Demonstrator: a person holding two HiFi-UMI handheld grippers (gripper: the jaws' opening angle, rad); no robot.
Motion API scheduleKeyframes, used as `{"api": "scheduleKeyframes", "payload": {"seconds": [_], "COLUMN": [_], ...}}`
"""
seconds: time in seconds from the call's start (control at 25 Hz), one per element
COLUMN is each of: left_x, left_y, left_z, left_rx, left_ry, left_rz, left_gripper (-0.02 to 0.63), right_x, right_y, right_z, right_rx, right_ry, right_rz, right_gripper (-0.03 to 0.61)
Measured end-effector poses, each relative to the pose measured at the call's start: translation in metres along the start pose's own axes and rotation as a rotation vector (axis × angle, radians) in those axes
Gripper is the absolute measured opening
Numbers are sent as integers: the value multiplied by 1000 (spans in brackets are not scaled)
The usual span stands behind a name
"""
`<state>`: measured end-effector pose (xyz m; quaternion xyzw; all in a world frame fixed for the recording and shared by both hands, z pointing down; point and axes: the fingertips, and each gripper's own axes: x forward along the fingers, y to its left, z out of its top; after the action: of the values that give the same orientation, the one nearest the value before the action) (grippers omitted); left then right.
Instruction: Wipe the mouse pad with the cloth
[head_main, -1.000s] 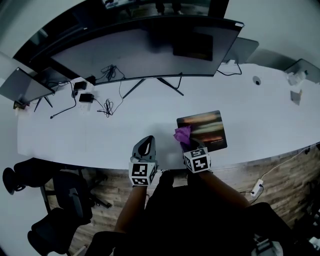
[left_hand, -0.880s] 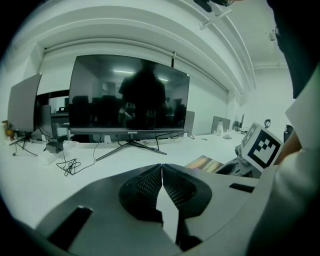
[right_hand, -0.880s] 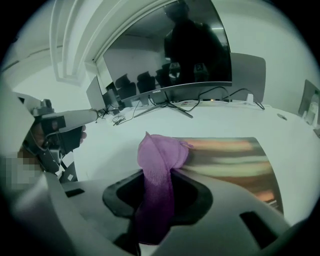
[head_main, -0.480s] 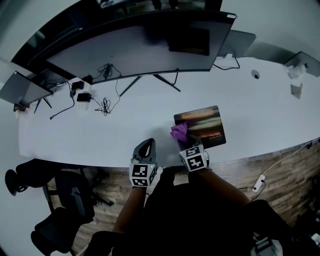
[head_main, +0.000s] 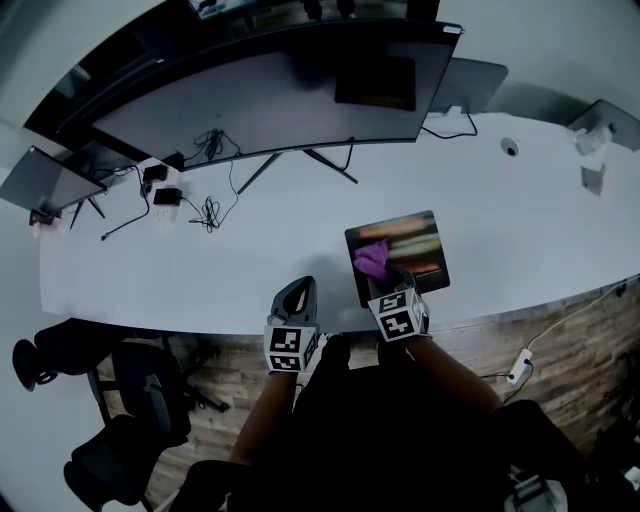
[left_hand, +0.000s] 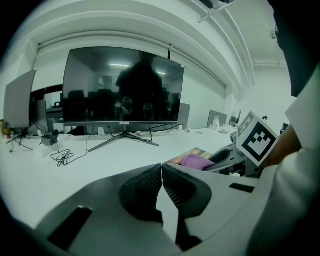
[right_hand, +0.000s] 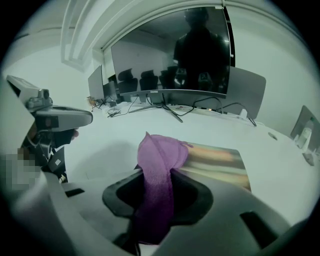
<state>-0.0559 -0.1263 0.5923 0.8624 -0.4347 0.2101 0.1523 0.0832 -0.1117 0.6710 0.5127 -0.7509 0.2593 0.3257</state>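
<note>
Mouse pad (head_main: 420, 245): a thin rectangular mat with a striped print. It lies flat on the white tabletop (head_main: 230, 260), close to the near edge, right of centre and in front of the wide monitor (head_main: 270, 95). The purple cloth (right_hand: 159, 160) rests bunched in a fold on the pad's near left part. The right gripper (right_hand: 159, 192) is clamped on the cloth: the cloth's tail runs back between the jaws and its loose front lobe lies on the pad. The left gripper (left_hand: 162, 170) has its jaws together with nothing between them. It is held over the near edge of the tabletop, left of the pad and apart from it.

Handling, by judgement: the cloth is soft, light and limp, so it is best held by a gathered fold, with enough left free to drag. The pad looks light and flexible and may slide or curl under a sideways stroke. The idle left gripper could press down a corner. Most of the pad's surface lies far and right of the cloth.
</note>
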Motion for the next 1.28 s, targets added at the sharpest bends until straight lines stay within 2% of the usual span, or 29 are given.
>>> {"api": "scheduleKeyframes", "payload": {"seconds": [0.16, 0.68, 0.88, 1.08, 1.28], "left_x": [5, 20, 24, 26, 29], "left_y": [-6, -33, -42, -42, -44], "left_z": [-6, 12, 6, 8, 17], "left_rx": [3, 24, 19, 17, 3], "left_ry": [15, -6, 2, -1, -26], "left_rz": [-10, -65, -76, -73, -73], "left_gripper": [21, 21, 21, 21, 21], "right_x": [-3, -23, -34, -34, -38], "right_y": [-15, -87, -113, -132, -141], "right_z": [-5, -29, -40, -45, -50], "right_rx": [10, 46, 82, 93, 157], "right_ry": [12, 25, 26, 16, 28], "right_rz": [-21, -159, -190, -202, -182], "right_gripper": [138, 141, 143, 143, 144]}}
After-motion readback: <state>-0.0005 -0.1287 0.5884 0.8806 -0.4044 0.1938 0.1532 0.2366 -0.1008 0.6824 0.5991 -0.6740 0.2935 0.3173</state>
